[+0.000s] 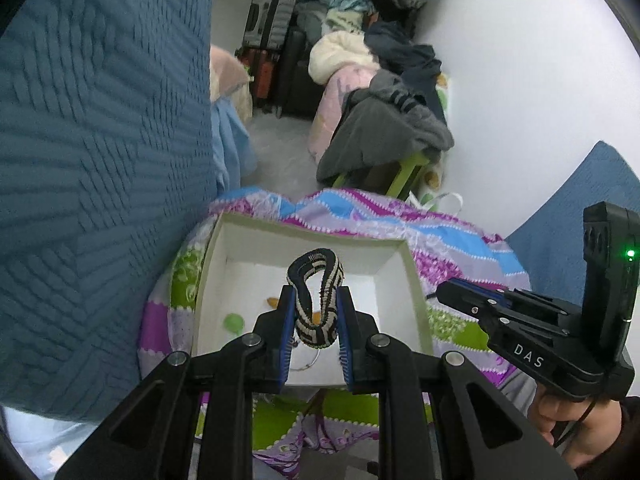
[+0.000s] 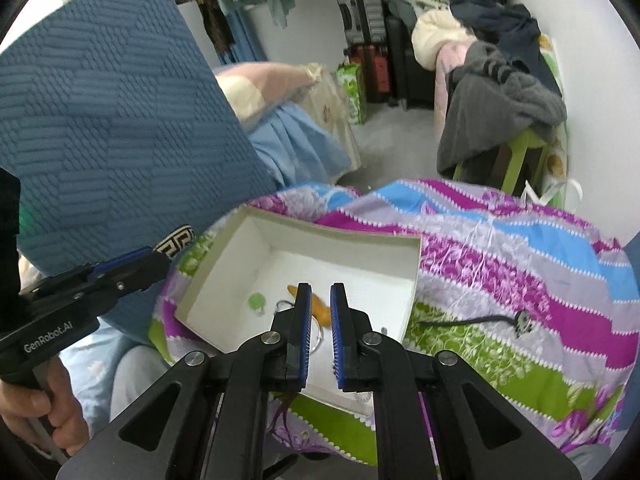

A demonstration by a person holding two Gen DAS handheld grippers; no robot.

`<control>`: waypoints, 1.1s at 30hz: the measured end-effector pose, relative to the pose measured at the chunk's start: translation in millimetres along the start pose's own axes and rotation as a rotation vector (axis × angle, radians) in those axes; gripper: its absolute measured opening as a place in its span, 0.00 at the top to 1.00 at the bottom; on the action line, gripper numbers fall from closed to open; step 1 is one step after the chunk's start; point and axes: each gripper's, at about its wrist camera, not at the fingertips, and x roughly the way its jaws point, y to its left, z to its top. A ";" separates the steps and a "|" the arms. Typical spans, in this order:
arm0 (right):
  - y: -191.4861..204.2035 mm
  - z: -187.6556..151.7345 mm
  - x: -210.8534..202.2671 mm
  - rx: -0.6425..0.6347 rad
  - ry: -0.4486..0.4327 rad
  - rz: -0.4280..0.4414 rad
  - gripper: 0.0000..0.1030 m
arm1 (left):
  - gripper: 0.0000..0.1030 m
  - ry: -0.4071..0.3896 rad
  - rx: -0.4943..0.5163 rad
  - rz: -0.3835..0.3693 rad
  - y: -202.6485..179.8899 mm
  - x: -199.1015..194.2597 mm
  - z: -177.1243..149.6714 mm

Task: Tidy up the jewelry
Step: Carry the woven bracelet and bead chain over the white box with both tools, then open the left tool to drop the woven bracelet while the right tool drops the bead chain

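My left gripper [image 1: 315, 292] is shut on a black-and-cream striped woven bracelet [image 1: 316, 264], which stands up as a loop between the blue pads. It hangs over an open white box [image 1: 312, 232] lying on a patterned bedspread. Inside the box [image 2: 340, 236] lie a green piece [image 2: 256, 302], an orange piece [image 2: 320, 308] and a thin silver ring [image 1: 308, 364]. My right gripper [image 2: 321, 288] is shut with nothing in it, over the box's near right part. In the left wrist view the right gripper [image 1: 444, 290] sits just right of the box.
A black cord with a small pendant [image 2: 520, 324] lies on the bedspread [image 2: 520, 240] right of the box. A blue textured cushion [image 2: 112, 120] rises at the left. A stool heaped with clothes [image 2: 496, 120] and suitcases [image 2: 368, 60] stand beyond on the floor.
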 end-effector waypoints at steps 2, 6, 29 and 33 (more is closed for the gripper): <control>-2.6 -5.6 8.1 0.007 0.018 -0.007 0.93 | 0.81 0.025 0.001 0.000 4.0 11.9 -5.8; -7.0 -17.2 19.5 0.025 0.044 -0.015 0.93 | 0.78 0.059 0.004 -0.002 4.5 30.8 -13.9; -22.1 7.7 -100.0 0.024 -0.192 0.003 0.93 | 0.31 -0.079 0.062 0.026 -63.2 -39.4 9.6; -32.9 3.2 -124.9 0.034 -0.244 -0.012 0.93 | 0.29 -0.105 0.076 0.022 -80.2 -53.6 7.2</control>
